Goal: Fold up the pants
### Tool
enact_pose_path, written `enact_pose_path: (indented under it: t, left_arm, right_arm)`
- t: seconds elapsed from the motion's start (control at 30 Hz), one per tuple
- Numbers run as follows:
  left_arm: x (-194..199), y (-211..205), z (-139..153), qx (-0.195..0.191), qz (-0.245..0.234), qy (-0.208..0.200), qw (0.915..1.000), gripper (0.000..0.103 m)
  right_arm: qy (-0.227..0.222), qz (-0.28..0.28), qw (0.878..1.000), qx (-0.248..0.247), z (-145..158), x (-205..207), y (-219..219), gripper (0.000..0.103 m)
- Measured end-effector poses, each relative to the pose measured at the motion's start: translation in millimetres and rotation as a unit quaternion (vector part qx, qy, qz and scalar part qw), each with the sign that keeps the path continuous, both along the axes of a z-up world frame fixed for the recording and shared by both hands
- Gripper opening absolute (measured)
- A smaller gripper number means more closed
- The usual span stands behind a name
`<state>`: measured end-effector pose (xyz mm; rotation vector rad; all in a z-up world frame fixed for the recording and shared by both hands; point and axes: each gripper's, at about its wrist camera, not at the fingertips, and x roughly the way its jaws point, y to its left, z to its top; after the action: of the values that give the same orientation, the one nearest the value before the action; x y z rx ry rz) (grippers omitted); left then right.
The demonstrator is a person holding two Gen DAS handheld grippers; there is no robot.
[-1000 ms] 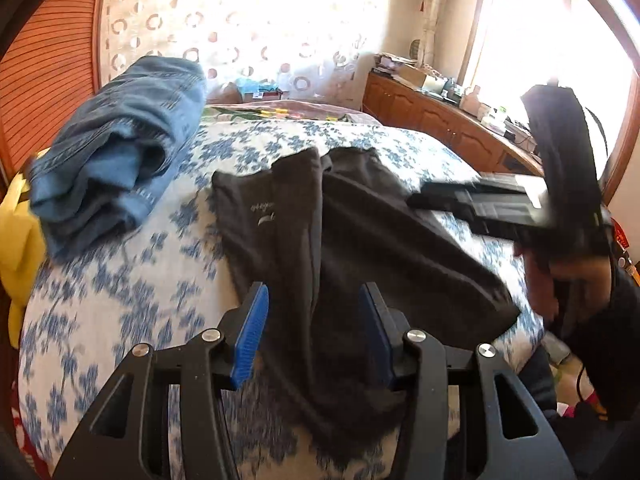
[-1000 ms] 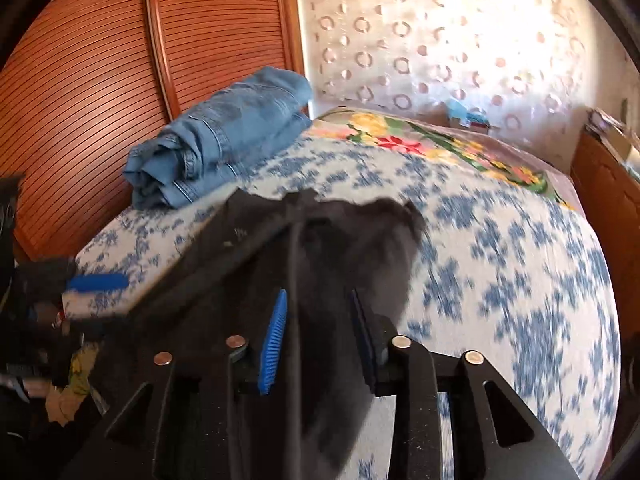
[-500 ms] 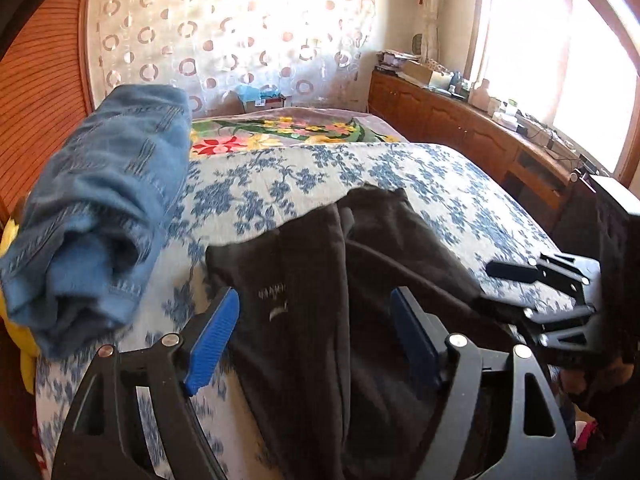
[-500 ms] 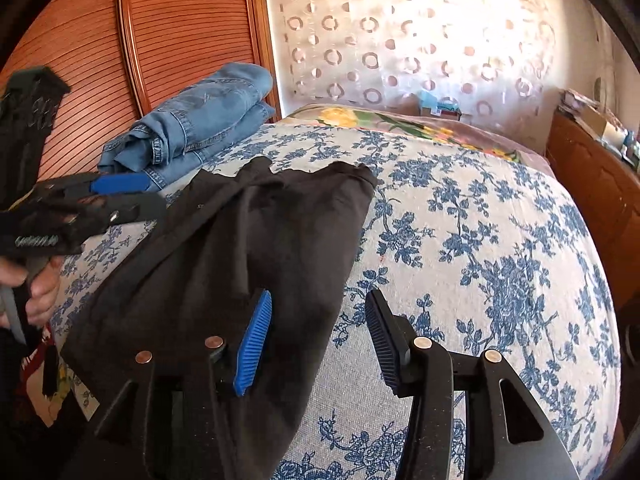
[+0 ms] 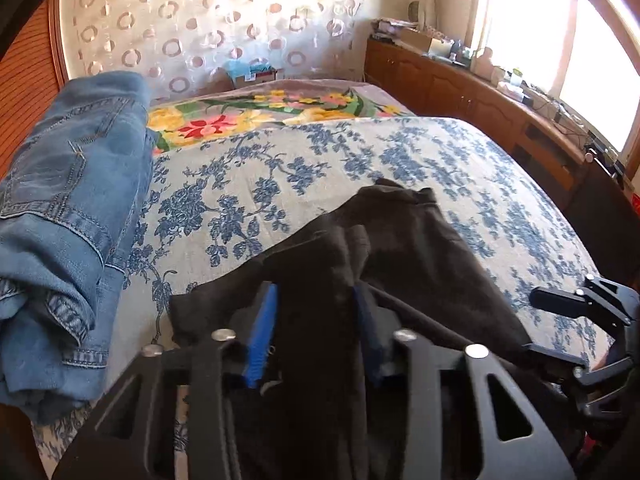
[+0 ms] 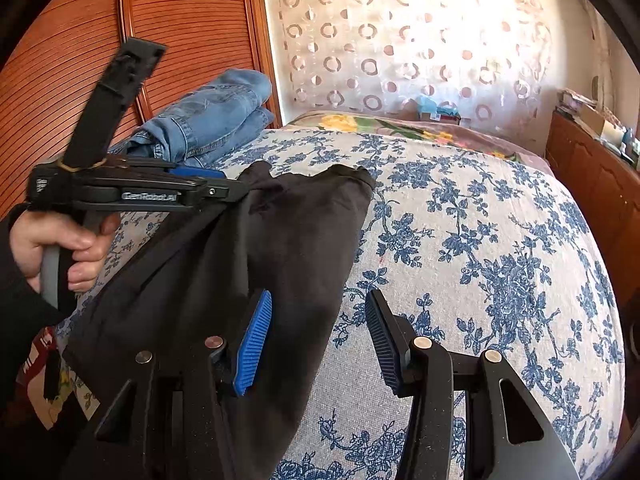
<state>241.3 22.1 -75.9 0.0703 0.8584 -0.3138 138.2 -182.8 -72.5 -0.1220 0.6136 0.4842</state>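
Note:
Black pants [image 5: 404, 248] lie spread on the blue-flowered bedspread [image 5: 360, 160], their far end pointing at the headboard wall. My left gripper [image 5: 314, 336] is closing its jaws on a raised ridge of that cloth. From the right wrist view the left gripper [image 6: 236, 189] has the pants [image 6: 288, 240] drawn up taut to its tip. A hand [image 6: 60, 248] holds its grip. My right gripper [image 6: 320, 340] stands open. Its blue left pad [image 6: 256, 344] is over the pants' right edge, its other pad over bare bedspread [image 6: 480, 240]. In the left wrist view the right gripper [image 5: 556, 328] shows at the right.
Folded blue jeans [image 5: 68, 220] lie along the bed's left side by a slatted wooden wall [image 6: 80, 40]. A flowered blanket [image 5: 260, 108] covers the head end. Wooden cabinets [image 5: 460, 80] with clutter run along the window side.
My left gripper has moved toward the pants' far end and narrowed its jaws around a ridge of cloth. My right gripper's jaws have widened and shifted to the pants' right edge.

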Motion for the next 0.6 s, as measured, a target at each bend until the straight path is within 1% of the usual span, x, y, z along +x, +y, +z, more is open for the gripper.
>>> enact_pose_path:
  t: [0.03,0.07,0.1,0.13,0.27,0.33,0.4,0.47,0.6]
  left_arm:
    - [0.6,1.7,-0.5,-0.004,0.000,0.002,1.0000,0.020]
    - [0.2,4.8,-0.4,-0.006,0.001,0.004,1.0000,0.017]
    - [-1.1,6.9,0.5,-0.008,0.002,0.003,1.0000,0.010]
    - [-3.4,10.3,2.4,-0.010,0.004,-0.001,0.9999,0.008]
    - [-14.8,27.3,17.2,-0.023,0.019,-0.024,0.9993,0.007]
    - [-19.8,36.7,24.7,-0.022,0.031,-0.039,0.9985,0.006]
    - [-21.6,47.5,29.9,-0.027,0.040,-0.043,0.9979,0.006]
    - [-23.9,56.7,33.6,-0.020,0.052,-0.049,0.9972,0.006]
    - [-23.0,69.4,32.4,-0.019,0.068,-0.050,0.9962,0.006]
  right_arm:
    - [0.000,-0.001,1.000,0.002,0.3,0.5,-0.6,0.051]
    - [0.000,-0.002,1.000,0.005,0.3,0.8,-1.8,0.051]
    - [0.001,-0.003,1.000,0.006,0.3,1.2,-2.7,0.051]
    - [0.002,-0.004,1.000,0.008,0.2,1.4,-3.4,0.051]
    - [-0.001,-0.005,1.000,0.009,0.5,0.0,-4.1,0.051]
    - [-0.002,-0.006,1.000,0.009,0.4,0.0,-4.8,0.051]
    - [-0.001,-0.007,1.000,0.010,0.2,0.4,-5.7,0.051]
    - [-0.001,-0.007,1.000,0.009,0.1,0.1,-5.9,0.051]
    - [-0.001,-0.006,1.000,0.008,0.3,0.4,-6.0,0.051]
